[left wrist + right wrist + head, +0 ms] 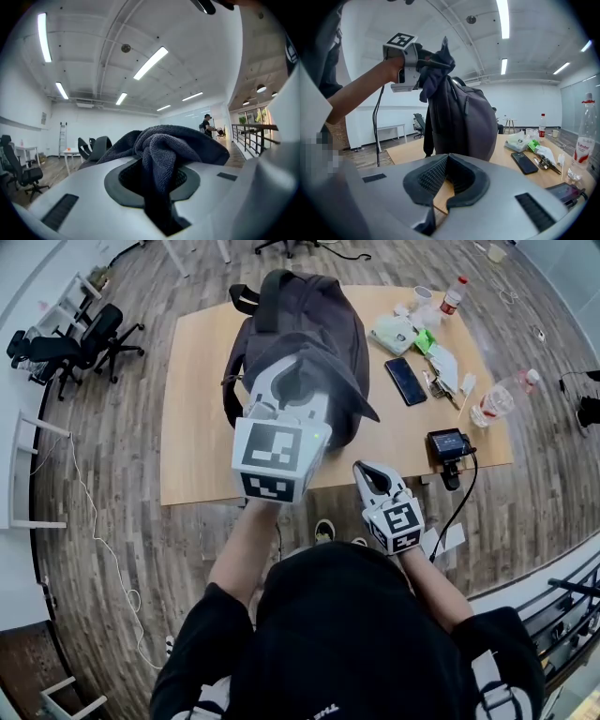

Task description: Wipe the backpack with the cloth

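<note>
The left hand-held gripper (pixel 289 381) is held high, closest to the head camera. Its jaws are clamped on the dark grey cloth (pixel 161 150), which bunches above the pads and drapes forward. The cloth hangs level with the top of the backpack (pixel 314 329); whether it touches the fabric cannot be confirmed. The dark backpack stands upright near the centre of the wooden table (pixel 202 460). The right hand-held gripper (pixel 367 472) sits lower, at the table's near edge, jaws closed together and empty. To the backpack's right lie a phone (pixel 406 381), a clear bottle (pixel 497 401) and small clutter.
</note>
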The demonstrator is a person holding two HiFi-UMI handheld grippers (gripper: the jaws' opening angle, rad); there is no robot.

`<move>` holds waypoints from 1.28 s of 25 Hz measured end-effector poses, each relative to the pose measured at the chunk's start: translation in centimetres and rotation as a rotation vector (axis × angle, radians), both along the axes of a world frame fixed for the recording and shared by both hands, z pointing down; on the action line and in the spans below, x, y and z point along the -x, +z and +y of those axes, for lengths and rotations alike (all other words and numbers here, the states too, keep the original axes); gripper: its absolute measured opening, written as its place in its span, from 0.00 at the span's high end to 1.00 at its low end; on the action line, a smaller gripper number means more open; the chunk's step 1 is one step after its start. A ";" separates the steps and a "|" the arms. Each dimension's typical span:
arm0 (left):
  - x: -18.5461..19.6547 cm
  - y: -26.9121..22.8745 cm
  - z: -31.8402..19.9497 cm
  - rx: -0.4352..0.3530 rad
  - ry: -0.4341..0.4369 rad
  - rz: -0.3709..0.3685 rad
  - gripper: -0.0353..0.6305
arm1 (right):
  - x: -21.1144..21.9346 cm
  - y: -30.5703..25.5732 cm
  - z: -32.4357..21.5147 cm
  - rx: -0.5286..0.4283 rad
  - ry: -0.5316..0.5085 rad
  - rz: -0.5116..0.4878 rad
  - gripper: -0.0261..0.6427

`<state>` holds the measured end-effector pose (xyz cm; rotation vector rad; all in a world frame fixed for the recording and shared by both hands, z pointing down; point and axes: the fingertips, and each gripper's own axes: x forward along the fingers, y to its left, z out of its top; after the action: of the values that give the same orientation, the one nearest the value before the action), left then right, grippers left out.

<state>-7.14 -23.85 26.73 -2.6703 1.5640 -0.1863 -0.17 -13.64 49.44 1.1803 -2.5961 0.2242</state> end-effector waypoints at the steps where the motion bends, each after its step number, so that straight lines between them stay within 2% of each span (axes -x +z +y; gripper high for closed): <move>1: -0.7 -0.1 -0.2 0.003 0.005 -0.013 0.81 | 0.0 0.0 0.0 0.001 0.003 -0.004 0.95; 5: -1.5 0.4 0.3 0.040 0.023 0.061 0.81 | -0.4 -0.1 0.2 0.001 0.015 -0.010 0.95; 9: -3.0 3.4 2.2 0.066 0.059 0.009 0.81 | -1.2 0.6 0.2 0.022 0.032 -0.008 0.95; 14: -4.9 12.8 4.1 0.274 0.121 -0.021 0.81 | -1.9 1.2 0.1 0.038 0.042 -0.006 0.95; 17: -5.1 18.9 4.5 0.412 0.128 -0.002 0.81 | -2.4 1.5 0.2 0.048 0.058 -0.005 0.95; 21: -5.0 27.1 4.4 0.549 0.115 -0.036 0.81 | -2.9 2.6 0.7 0.077 0.067 0.002 0.95; 26: -5.2 33.7 4.7 0.665 0.081 -0.043 0.81 | -3.8 3.3 1.1 0.100 0.094 0.007 0.95; 29: -4.6 35.6 5.2 0.687 0.066 -0.072 0.82 | -4.3 3.2 1.0 0.101 0.109 0.007 0.95; 32: -2.4 37.0 5.3 0.720 0.028 -0.074 0.82 | -4.5 3.1 0.6 0.097 0.113 0.009 0.95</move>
<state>-4.78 -18.53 63.70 -3.1178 1.6697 -1.0091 4.29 -13.00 52.56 1.2917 -2.4829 0.3636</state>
